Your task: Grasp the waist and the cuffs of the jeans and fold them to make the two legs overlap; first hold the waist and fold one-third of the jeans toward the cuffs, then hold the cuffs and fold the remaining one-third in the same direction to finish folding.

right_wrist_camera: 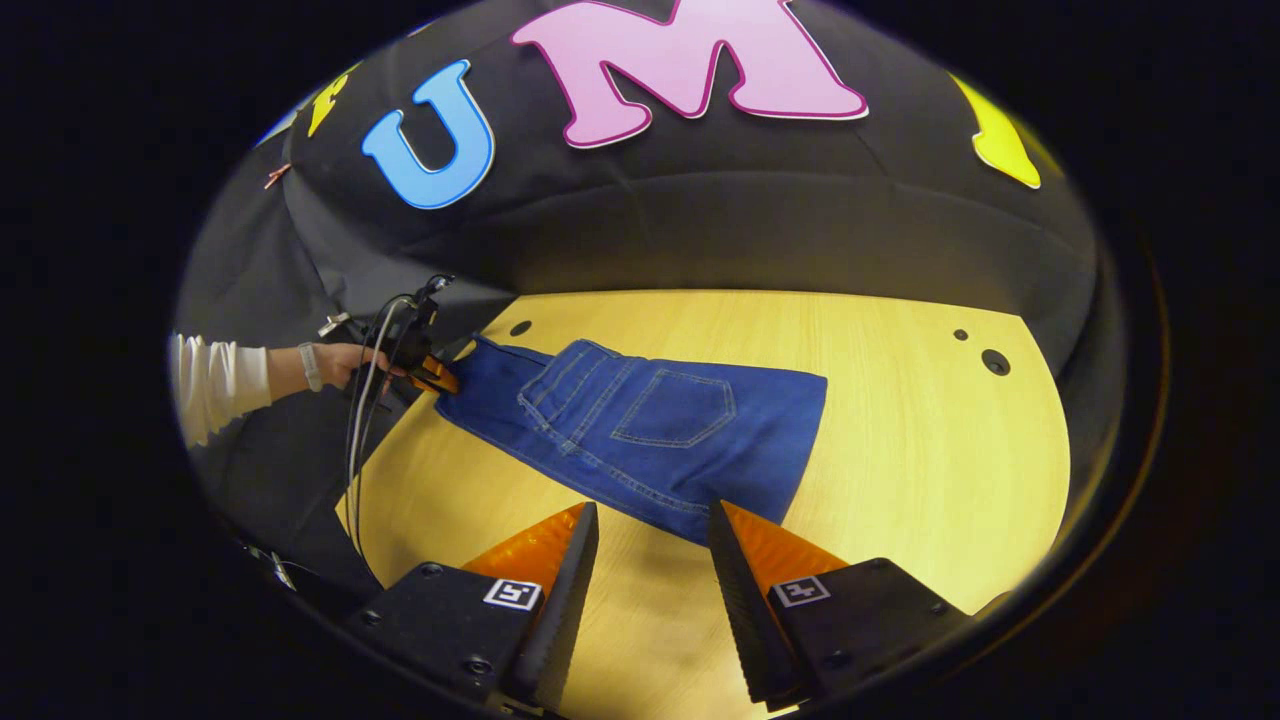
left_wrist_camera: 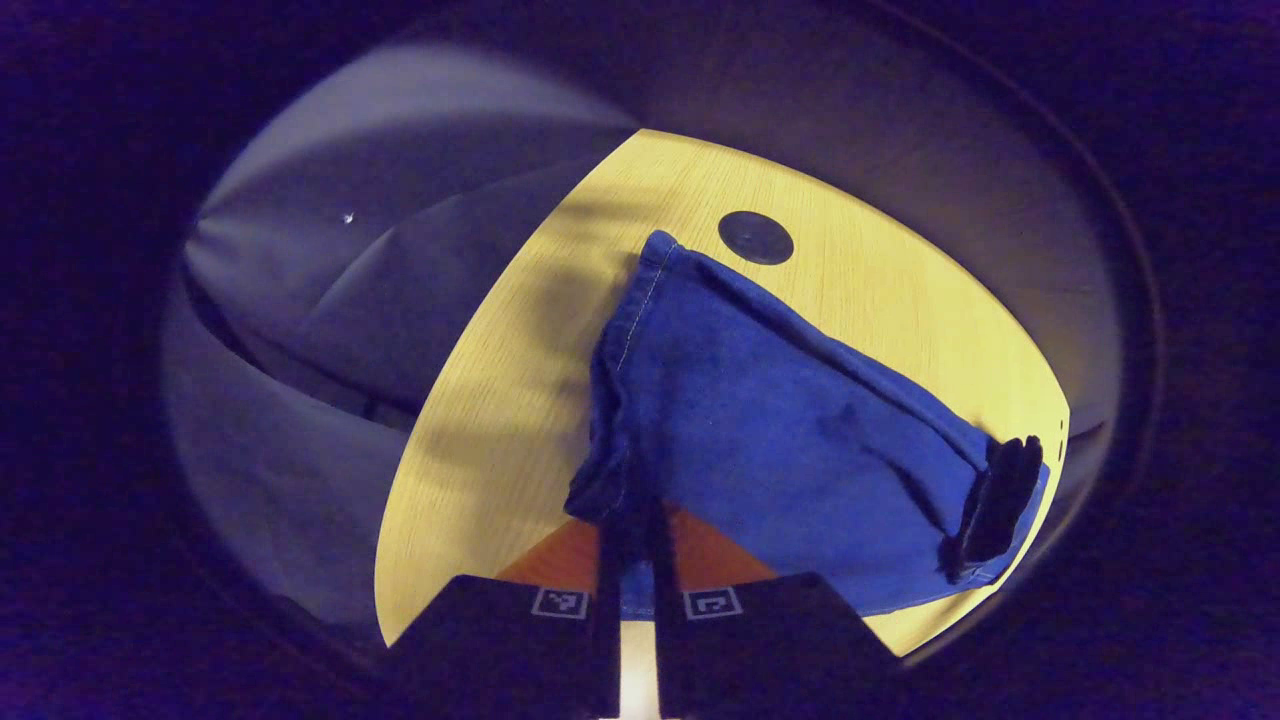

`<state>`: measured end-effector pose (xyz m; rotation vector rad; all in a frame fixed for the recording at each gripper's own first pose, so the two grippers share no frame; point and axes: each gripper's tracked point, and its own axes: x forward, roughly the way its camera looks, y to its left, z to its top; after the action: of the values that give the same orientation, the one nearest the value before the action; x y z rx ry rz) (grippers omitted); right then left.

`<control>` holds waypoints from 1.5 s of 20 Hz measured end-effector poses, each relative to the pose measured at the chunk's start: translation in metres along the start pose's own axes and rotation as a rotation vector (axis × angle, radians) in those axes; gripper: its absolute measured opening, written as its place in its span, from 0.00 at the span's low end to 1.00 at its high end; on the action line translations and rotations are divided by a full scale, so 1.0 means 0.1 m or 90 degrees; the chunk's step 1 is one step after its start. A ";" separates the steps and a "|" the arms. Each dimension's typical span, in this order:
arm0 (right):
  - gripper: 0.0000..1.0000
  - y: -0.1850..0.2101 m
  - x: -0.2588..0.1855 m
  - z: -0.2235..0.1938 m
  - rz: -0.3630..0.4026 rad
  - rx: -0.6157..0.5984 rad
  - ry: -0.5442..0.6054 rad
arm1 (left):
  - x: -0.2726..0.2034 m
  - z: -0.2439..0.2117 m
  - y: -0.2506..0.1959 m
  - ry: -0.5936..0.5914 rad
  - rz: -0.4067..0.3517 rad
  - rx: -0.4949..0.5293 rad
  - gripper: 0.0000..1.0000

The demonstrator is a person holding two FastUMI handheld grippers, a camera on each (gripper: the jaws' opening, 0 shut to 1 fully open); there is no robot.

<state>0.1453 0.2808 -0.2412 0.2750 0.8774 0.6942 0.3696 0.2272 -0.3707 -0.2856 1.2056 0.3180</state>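
Denim: blue jeans (right_wrist_camera: pixel 640 430) are being seen lying on the pale wooden table (right_wrist_camera: pixel 930 440), folded into a short block with a back pocket (right_wrist_camera: pixel 675 408) facing up, ahead of the right gripper's fingers.
Left gripper (left_wrist_camera: pixel 632 540): its two dark fingers are being pressed almost together on an edge of the jeans (left_wrist_camera: pixel 760 420), and a bunched corner of cloth is being pinched between them.
Cloth beyond the left fingers: the denim is being held slightly lifted ahead of and to the right of the fingertips, with a stitched hem (left_wrist_camera: pixel 640 300) running away from them.
Dark flap: a black patch (left_wrist_camera: pixel 1000 500) is being seen at the far right end of the cloth in the left gripper view; what it is cannot be told.
Right gripper (right_wrist_camera: pixel 652 530): its fingers are being held wide apart above the bare table, with nothing between them, their tips just short of the near edge of the jeans.
Hand: in the right gripper view a person's hand (right_wrist_camera: pixel 340 362) with a white sleeve (right_wrist_camera: pixel 215 385) is being seen holding the other gripper (right_wrist_camera: pixel 432 372) at the far left corner of the jeans.
Table marks: a dark round disc (left_wrist_camera: pixel 756 237) is being seen just beyond the hem, and small dark holes (right_wrist_camera: pixel 995 362) far right of the right fingers.
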 end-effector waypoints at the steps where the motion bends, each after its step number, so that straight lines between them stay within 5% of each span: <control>1: 0.68 0.03 0.00 -0.01 0.005 -0.006 -0.001 | -0.02 -0.03 0.01 0.004 -0.004 -0.003 0.15; 4: 0.69 0.03 0.00 -0.02 0.006 -0.023 -0.001 | -0.34 0.06 -0.15 -0.021 -0.050 -0.020 0.11; 10: 0.69 0.11 -0.11 0.12 0.013 -0.006 -0.032 | -1.70 0.39 -1.13 -0.160 -0.212 0.070 0.11; 15: 0.69 0.07 -0.33 0.19 0.003 -0.002 -0.065 | -2.72 0.21 -2.57 -0.235 -0.335 0.196 0.10; 19: 0.69 -0.14 -0.61 0.18 -0.025 0.000 -0.090 | -2.64 -0.44 -3.76 -0.221 -0.372 0.325 0.10; 22: 0.69 -0.39 -0.79 0.11 -0.051 0.021 -0.102 | -1.85 -1.11 -4.35 -0.178 -0.318 0.442 0.10; 26: 0.68 -0.62 -0.96 0.03 -0.065 0.044 -0.112 | -0.80 -1.82 -4.29 -0.085 -0.178 0.551 0.11; 30: 0.68 -0.83 -1.01 -0.05 -0.058 0.036 -0.097 | -0.74 -1.97 -4.44 -0.092 -0.164 0.586 0.25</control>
<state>0.1335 0.1513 -0.2235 0.3317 0.7603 0.5569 0.3479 -0.2630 -0.3457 0.3777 1.0438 -0.4403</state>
